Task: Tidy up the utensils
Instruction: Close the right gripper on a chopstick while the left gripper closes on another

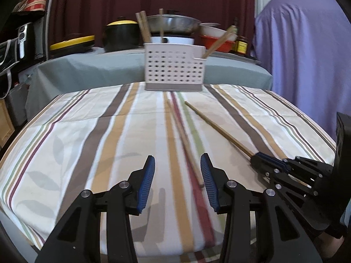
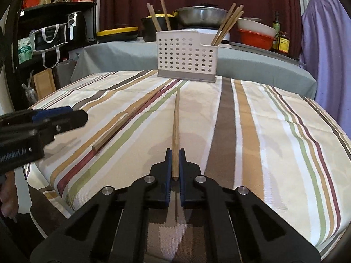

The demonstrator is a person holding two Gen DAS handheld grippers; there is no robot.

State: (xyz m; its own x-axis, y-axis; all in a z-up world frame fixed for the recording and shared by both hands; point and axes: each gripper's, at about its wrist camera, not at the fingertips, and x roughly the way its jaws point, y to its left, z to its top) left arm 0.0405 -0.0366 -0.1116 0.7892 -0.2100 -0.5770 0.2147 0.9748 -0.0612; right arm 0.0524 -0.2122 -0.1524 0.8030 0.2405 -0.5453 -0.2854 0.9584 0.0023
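Note:
Two wooden chopsticks lie on the striped tablecloth (image 1: 87, 131). In the right wrist view, my right gripper (image 2: 174, 153) is shut on the near end of one chopstick (image 2: 176, 120), which points toward the white perforated caddy (image 2: 186, 61). The left wrist view shows that same right gripper (image 1: 256, 159) gripping its chopstick (image 1: 219, 129). My left gripper (image 1: 177, 160) is open, and the other chopstick (image 1: 186, 144) lies between its jaws near the right pad, untouched. The caddy (image 1: 173, 70) holds several upright chopsticks. In the right wrist view the left gripper (image 2: 72, 116) hovers beside the loose chopstick (image 2: 131, 118).
Behind the caddy, a grey-covered table (image 2: 120, 52) carries a steel wok (image 2: 201, 17), a black pot (image 1: 120, 35), bowls (image 2: 256, 32) and bottles (image 2: 283, 41). Purple cloth (image 1: 307, 43) hangs at the right and shelves (image 2: 54, 22) stand at the left. A hand (image 2: 8, 201) shows at the lower left.

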